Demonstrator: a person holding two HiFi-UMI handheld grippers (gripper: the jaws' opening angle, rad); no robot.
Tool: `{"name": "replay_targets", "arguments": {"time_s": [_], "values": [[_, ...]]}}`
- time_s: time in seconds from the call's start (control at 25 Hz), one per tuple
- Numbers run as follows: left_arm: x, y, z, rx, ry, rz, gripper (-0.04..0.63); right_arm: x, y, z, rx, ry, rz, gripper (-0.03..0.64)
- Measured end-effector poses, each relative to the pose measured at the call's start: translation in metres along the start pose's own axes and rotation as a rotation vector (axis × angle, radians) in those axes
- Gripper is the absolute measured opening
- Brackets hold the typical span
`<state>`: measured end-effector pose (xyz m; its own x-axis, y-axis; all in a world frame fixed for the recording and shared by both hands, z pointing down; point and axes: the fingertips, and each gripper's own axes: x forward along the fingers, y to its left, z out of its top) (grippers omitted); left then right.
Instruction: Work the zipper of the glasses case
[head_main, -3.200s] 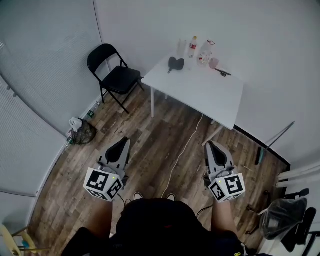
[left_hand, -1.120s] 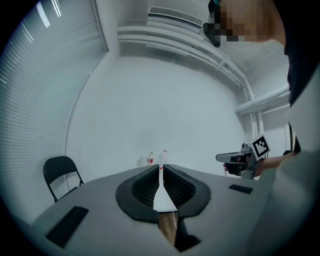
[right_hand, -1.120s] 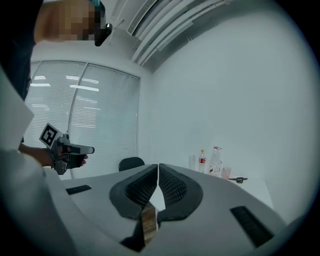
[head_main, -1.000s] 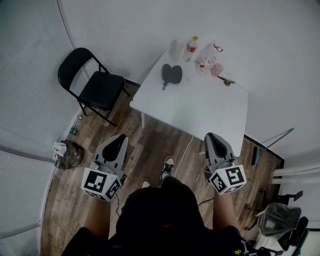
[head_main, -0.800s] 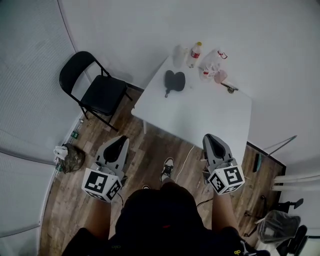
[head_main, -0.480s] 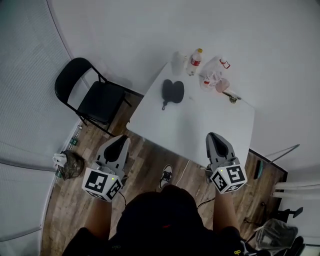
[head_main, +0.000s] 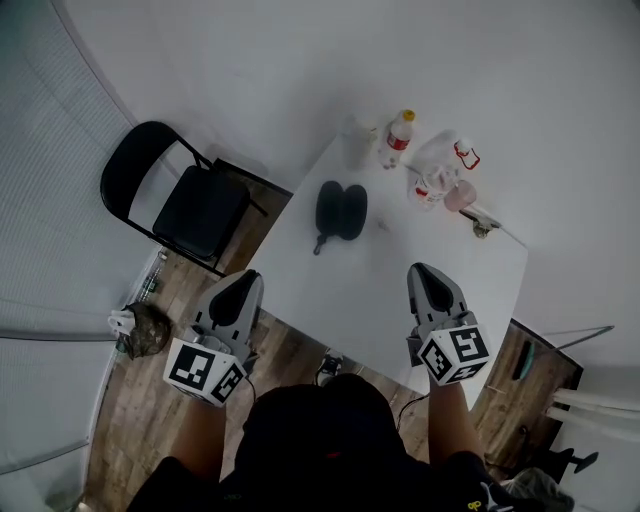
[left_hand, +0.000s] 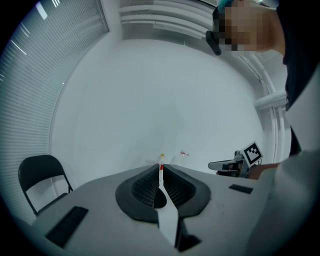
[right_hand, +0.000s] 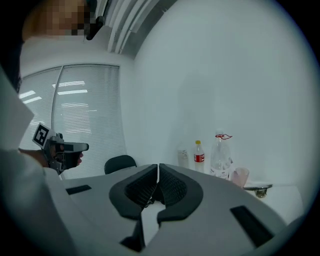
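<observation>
The black case (head_main: 341, 211) lies toward the far side of the white surface (head_main: 380, 290), short of the bottles (head_main: 399, 138) at its far edge. The left gripper (head_main: 243, 282), at the surface's near left edge, and the right gripper (head_main: 424, 272), above its near side, hold their jaws pressed together, empty.

A black top (head_main: 320, 440) is worn; beyond it, the left gripper (head_main: 243, 279) and right gripper (head_main: 422, 271) are cased in grey, with ribbed black pads (left_hand: 142, 187) and black-and-white marker cubes (head_main: 205, 370).
</observation>
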<state>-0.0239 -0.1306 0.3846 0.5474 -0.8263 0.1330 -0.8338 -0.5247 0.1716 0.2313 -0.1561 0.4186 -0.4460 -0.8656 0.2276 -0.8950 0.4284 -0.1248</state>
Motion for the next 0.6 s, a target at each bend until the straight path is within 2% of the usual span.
{"name": "replay_targets", "arguments": {"time_s": [0.12,0.32,0.48,0.6], "values": [[0.023,0.003,-0.004,-0.012,0.0,-0.009,0.043,0.03,-0.019,-0.006,0.01,0.027,0.021,0.023],[0.048,0.015,-0.018,-0.029,0.045,-0.015,0.043,0.068,-0.028,-0.026,0.049,0.106,0.044,0.023],[0.068,0.033,-0.023,-0.05,0.062,-0.049,0.043,0.096,-0.032,-0.041,0.054,0.161,0.024,0.027],[0.081,0.046,-0.029,-0.057,0.081,-0.091,0.043,0.122,-0.034,-0.058,0.071,0.21,0.005,0.122]]}}
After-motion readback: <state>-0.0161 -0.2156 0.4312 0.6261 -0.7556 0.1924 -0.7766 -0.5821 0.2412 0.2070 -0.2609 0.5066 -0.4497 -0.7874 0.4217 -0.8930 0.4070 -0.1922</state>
